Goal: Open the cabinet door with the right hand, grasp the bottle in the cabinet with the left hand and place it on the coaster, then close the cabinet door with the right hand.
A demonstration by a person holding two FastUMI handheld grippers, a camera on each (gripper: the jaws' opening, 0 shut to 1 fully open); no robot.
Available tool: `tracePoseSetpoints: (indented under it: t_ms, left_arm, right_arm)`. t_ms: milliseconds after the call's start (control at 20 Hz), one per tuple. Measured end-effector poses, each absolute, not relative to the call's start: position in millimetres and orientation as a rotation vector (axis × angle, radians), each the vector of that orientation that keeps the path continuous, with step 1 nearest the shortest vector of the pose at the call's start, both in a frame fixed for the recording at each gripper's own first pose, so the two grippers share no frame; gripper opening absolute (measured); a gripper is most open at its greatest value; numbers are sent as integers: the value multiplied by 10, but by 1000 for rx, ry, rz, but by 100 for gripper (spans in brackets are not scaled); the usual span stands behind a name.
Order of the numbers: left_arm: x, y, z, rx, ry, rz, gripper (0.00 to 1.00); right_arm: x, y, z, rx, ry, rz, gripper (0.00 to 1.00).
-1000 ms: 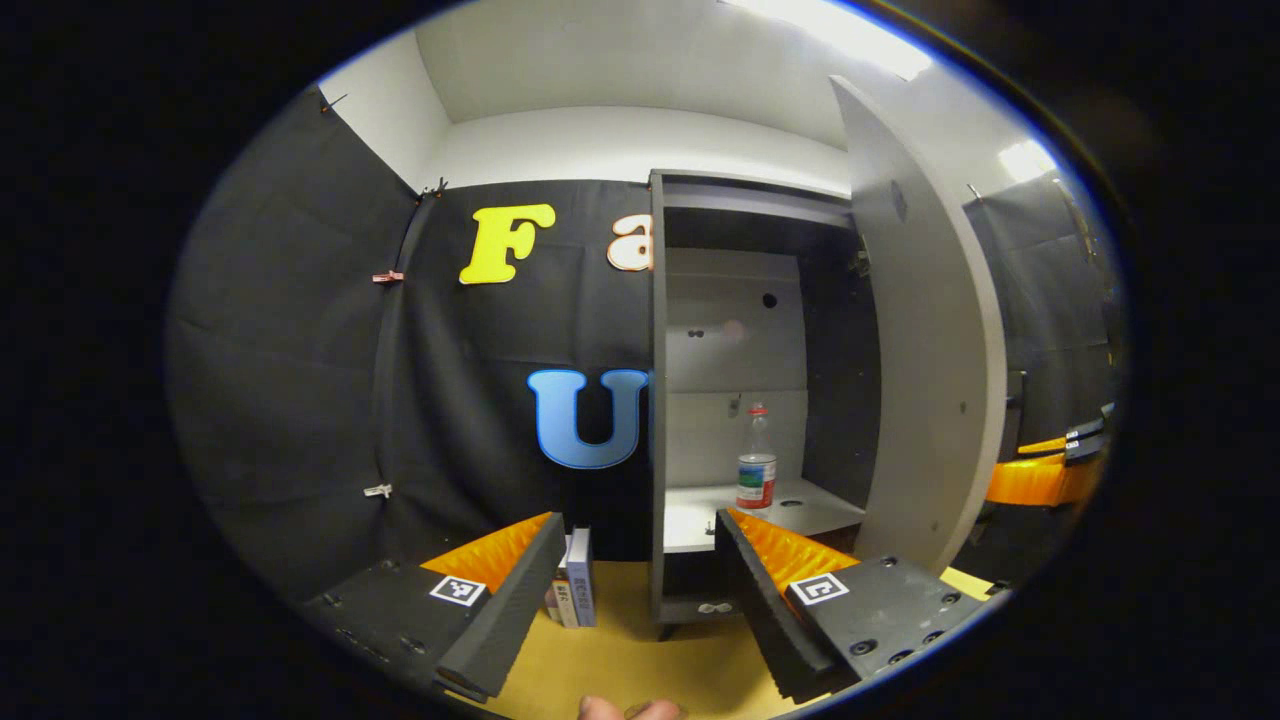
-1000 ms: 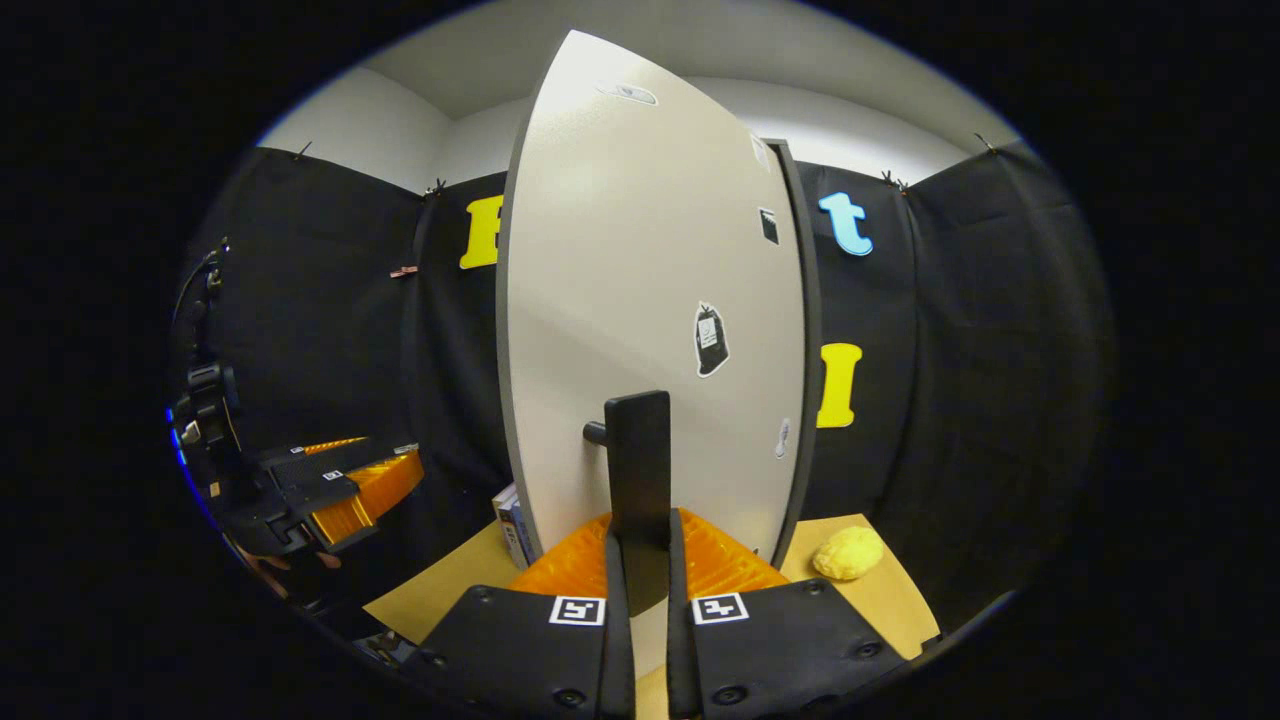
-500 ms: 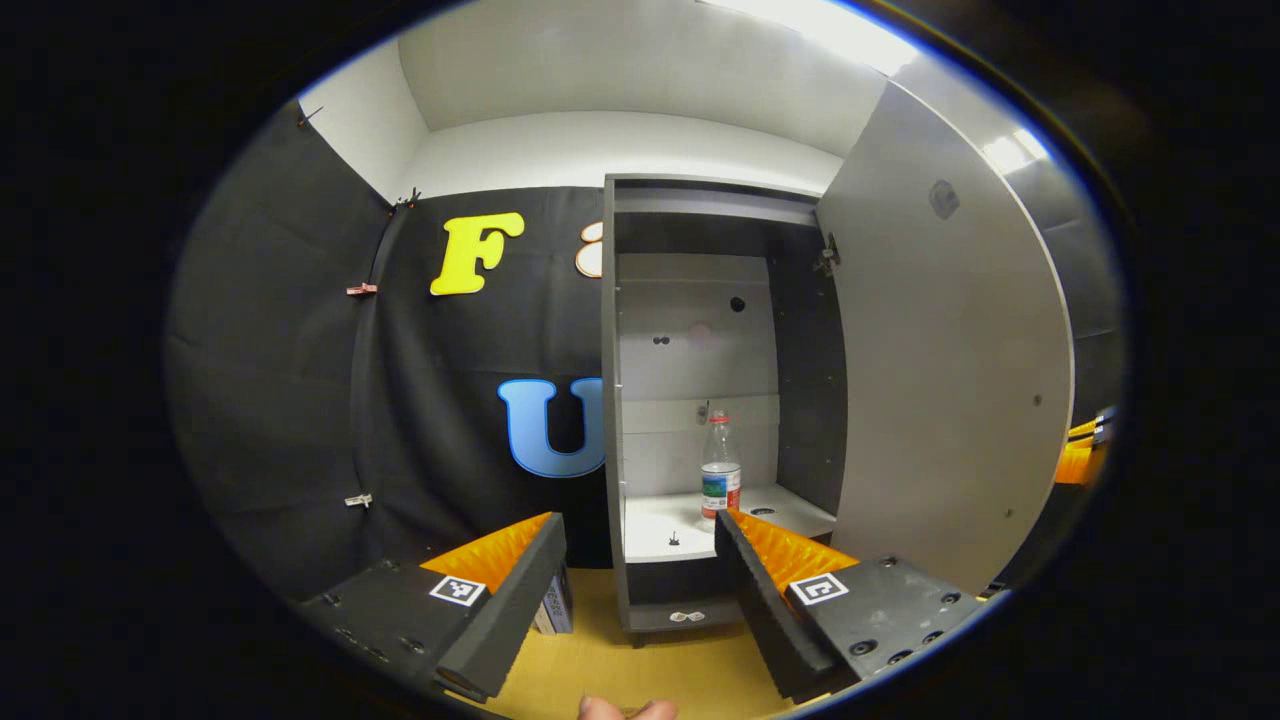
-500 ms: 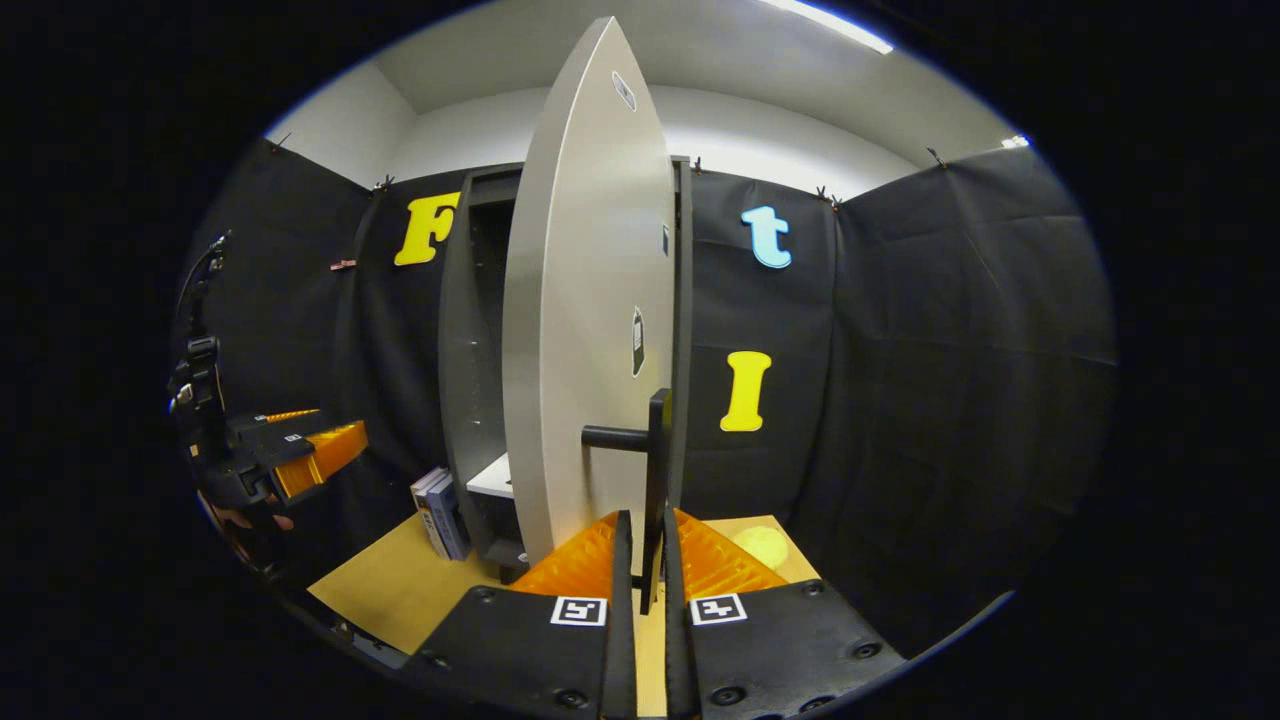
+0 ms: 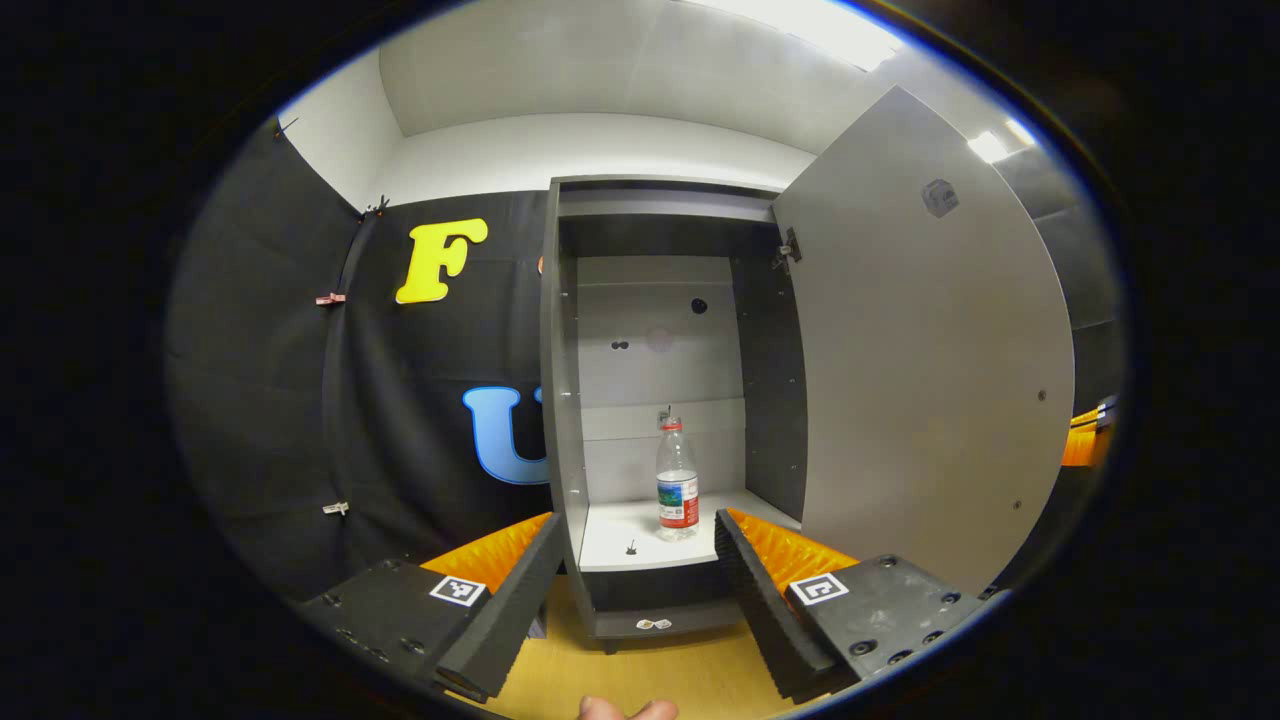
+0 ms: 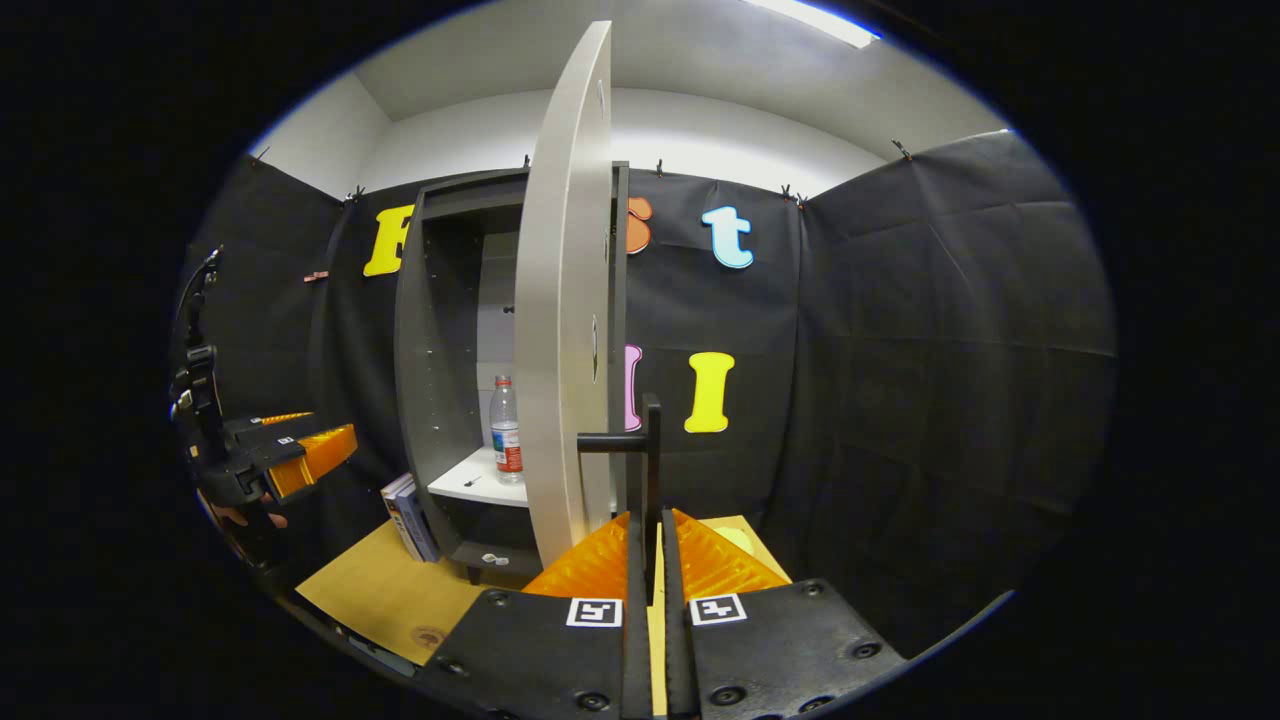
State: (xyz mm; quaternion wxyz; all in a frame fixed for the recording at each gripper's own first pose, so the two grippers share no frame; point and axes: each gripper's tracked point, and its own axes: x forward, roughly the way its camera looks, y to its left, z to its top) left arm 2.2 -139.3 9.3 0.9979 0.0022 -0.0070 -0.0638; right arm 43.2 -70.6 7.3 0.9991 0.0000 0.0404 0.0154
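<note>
Left gripper view: the left tongs [image 5: 632, 590] gape wide, holding nothing, short of the open cabinet [image 5: 560, 400]. The water bottle [image 5: 677, 481] stands upright on its shelf [image 5: 620, 530], cap up.

Right gripper view: the right tongs [image 6: 650, 560] pinch the door handle [image 6: 648, 460]; the door [image 6: 560, 300] shows nearly edge-on, hiding part of the cabinet's inside. The coaster [image 6: 735, 538] peeks out on the worktop [image 6: 390, 590], half hidden.

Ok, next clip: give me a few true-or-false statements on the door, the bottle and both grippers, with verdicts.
1. The grey cabinet door stands wide open. True.
2. The clear plastic bottle with the red cap lies on its side. False: it stands upright on the white cabinet shelf.
3. The right gripper is shut on the black bar door handle. True.
4. The left gripper holds the bottle. False: it is open, short of the shelf.
5. Books lean beside the cabinet. True.
</note>
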Motion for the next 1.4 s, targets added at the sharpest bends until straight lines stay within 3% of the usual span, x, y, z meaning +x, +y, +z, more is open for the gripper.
tracePoseSetpoints:
  t_ms: [500, 650, 800, 900, 950, 1150, 1200, 1400]
  left_arm:
    - [330, -1855, 175, 35, -33, -167, 93]
    - [559, -1952, 199, 56, -47, -161, 93]
    - [842, -2074, 233, 74, -65, -164, 95]
    - [1022, -2168, 194, 69, -53, -178, 95]
    - [1113, -2207, 178, 59, -47, -185, 95]
    - [1564, -2268, 70, 42, -22, -169, 95]
    - [1696, -2246, 16, 62, -17, -155, 93]
    - [2207, -2264, -304, 47, 30, -118, 95]
  right_arm:
    - [445, -691, 279, 99, 25, 126, 10]
    - [460, -996, 294, 112, 10, 42, 10]
    - [386, -1541, 159, 116, 41, -87, 39]
    - [331, -1734, 127, 129, 51, -141, 82]
    - [308, -1783, 150, 129, 40, -161, 89]
    - [285, -2001, 244, 27, -46, -230, 99]
    - [273, -2051, 239, -6, -52, -250, 92]
    - [203, -2125, 153, -44, -5, -278, 98]
